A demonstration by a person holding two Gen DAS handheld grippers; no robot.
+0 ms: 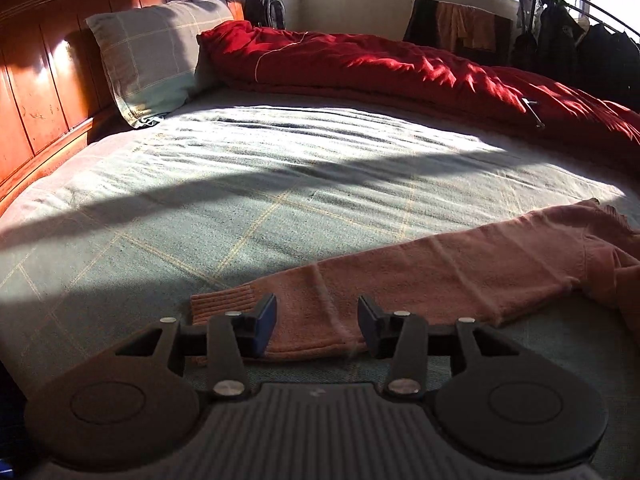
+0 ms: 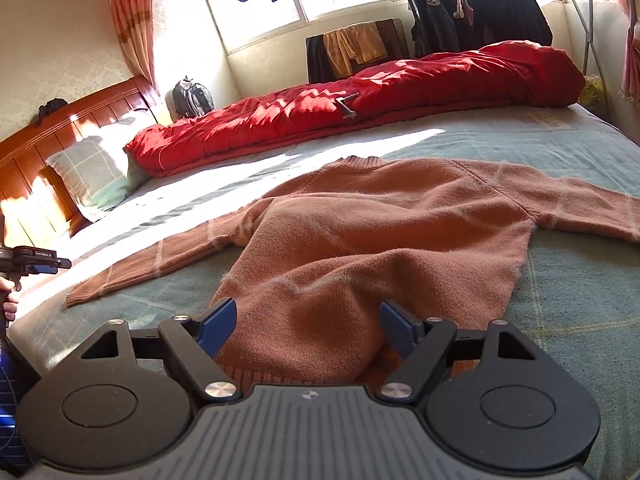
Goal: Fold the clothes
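An orange-pink knitted sweater (image 2: 360,232) lies spread face down on the green checked bed sheet (image 2: 580,300), both sleeves stretched out to the sides. In the left wrist view its left sleeve (image 1: 420,280) runs across the bed, and the ribbed cuff (image 1: 224,300) lies by the left finger. My left gripper (image 1: 318,316) hovers open just over that sleeve near the cuff, and the pads do not press on it. My right gripper (image 2: 308,320) stands wide open at the sweater's bottom hem, with the cloth lying loose between its fingers.
A rolled red duvet (image 2: 360,108) lies along the far side of the bed. A checked pillow (image 1: 152,60) leans on the wooden headboard (image 1: 36,80) at the left. Behind the bed stand a backpack (image 2: 192,98) and a clothes rack (image 2: 500,8) under the windows.
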